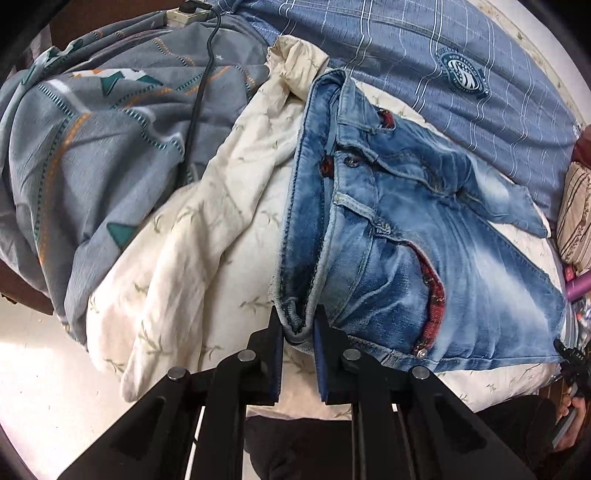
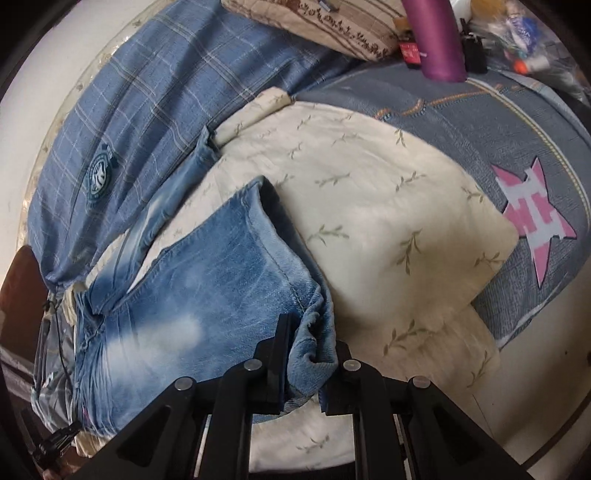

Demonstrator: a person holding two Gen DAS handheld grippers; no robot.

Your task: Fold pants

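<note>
Faded blue jeans [image 1: 424,236] lie on a cream leaf-print blanket [image 1: 207,251] on a bed. In the left wrist view the waistband runs up the middle, with the button fly and red pocket lining showing. My left gripper [image 1: 298,328] is shut on the near end of the waistband, which is bunched between its black pads. In the right wrist view a jeans leg [image 2: 221,273] stretches away to the left. My right gripper [image 2: 309,334] is shut on the leg's hem, a thick fold of denim pinched between its fingers.
A blue plaid cover [image 1: 461,74] with a round badge lies beyond the jeans. A grey patterned quilt [image 1: 92,155] with a black cable [image 1: 201,92] lies to the left. A purple bottle [image 2: 439,37], a striped pillow [image 2: 325,33] and small clutter sit at the far edge.
</note>
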